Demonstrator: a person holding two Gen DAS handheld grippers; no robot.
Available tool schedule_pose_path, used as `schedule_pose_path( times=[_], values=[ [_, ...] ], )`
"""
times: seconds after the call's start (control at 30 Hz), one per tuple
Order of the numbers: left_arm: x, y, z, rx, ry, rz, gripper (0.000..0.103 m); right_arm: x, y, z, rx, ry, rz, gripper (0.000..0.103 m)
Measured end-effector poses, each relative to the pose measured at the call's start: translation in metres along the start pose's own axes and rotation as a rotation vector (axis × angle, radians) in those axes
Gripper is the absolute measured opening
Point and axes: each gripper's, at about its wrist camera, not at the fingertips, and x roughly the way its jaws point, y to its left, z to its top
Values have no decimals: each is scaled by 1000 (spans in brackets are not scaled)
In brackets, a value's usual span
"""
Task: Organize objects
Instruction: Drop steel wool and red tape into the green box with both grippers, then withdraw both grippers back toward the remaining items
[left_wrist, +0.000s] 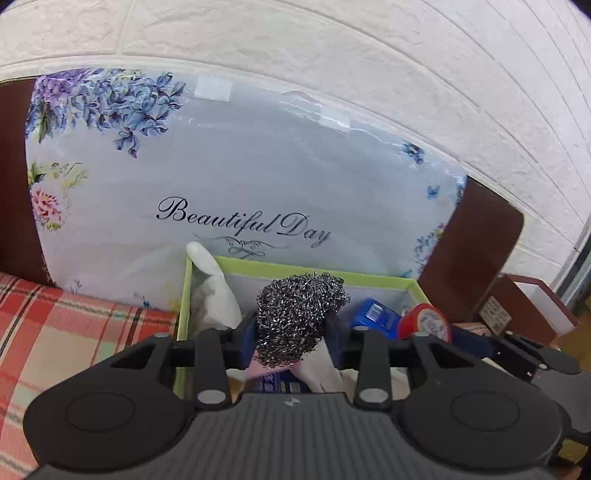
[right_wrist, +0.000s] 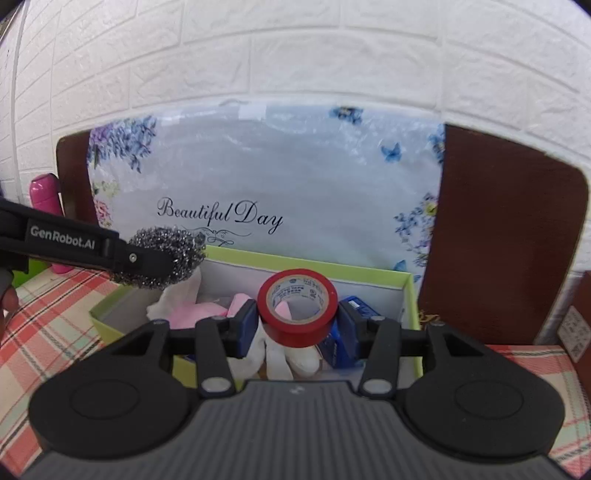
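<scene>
Both grippers poised over green-rimmed box (right_wrist: 369, 275) on plaid cloth (right_wrist: 66, 314), box standing against floral pillow (left_wrist: 240, 177).

Left gripper (left_wrist: 291, 339): steel wool scourer (left_wrist: 299, 317) between blue pads, bulging above them. Contact at the far pad hard to read, a sliver of gap possible; grip judged light. Scourer over near-left part of box.

Right gripper (right_wrist: 297, 321): clamped on red tape roll (right_wrist: 297, 310), pads on both flanks, hole toward camera. Roll above middle of box.

Already in box: white glove (left_wrist: 214, 295) draped over left wall, pink glove (right_wrist: 192, 314), blue packet (right_wrist: 354, 306).

Risks, judged:
- Scourer springy, snaggy; could slip early or cling to a pad on release, ending on cloth instead.
- Tape round; dropped on edge onto soft gloves, could roll or bounce over low near wall.
- Grippers close together; simultaneous release risks a knock.
- Glove on wall could be dragged out.
</scene>
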Motion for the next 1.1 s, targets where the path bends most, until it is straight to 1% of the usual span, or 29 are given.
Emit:
schedule_pose_path(
  times=[0.03, 0.07, 0.1, 0.13, 0.2, 0.27, 0.4, 0.47, 0.53, 0.67, 0.77, 0.87, 0.97, 1.1],
  values=[
    [4, 2, -1, 2, -15, 15, 56, 9, 0, -3, -3, 5, 8, 53],
    [8, 3, -2, 8, -12, 36, 73, 16, -1, -6, -7, 14, 6, 71],
    [9, 4, -4, 11, -11, 54, 78, 19, -1, -9, -9, 17, -10, 77],
    [10, 6, -6, 14, -11, 59, 78, 20, -2, -12, -11, 11, -19, 83],
    [9, 10, -11, 16, 1, 51, 79, 17, -5, -17, -10, 8, -11, 87],
    [7, 11, -15, 24, 10, 65, 79, 9, -8, -20, -8, -1, -10, 97],
    [-15, 3, -18, 44, -1, 89, 79, -20, -12, -17, 11, -23, -26, 102],
    [-34, -7, -20, 51, -20, 84, 79, -43, -13, -15, 40, -47, -19, 103],
    [-55, -17, -23, 61, -33, 85, 82, -66, -13, -15, 68, -73, -4, 103],
    [-91, -41, -36, 107, -13, 151, 83, -115, -8, -20, 90, -101, 4, 103],
    [-115, -54, -51, 131, -34, 163, 83, -150, -3, -32, 102, -124, 9, 103],
    [-137, -59, -72, 116, -28, 166, 83, -181, 2, -49, 105, -122, 21, 103],
    [-149, -61, -93, 96, -1, 163, 83, -206, 10, -70, 93, -117, 20, 103],
    [-158, -61, -124, 78, 50, 174, 83, -228, 22, -98, 70, -83, 9, 103]
  ],
)
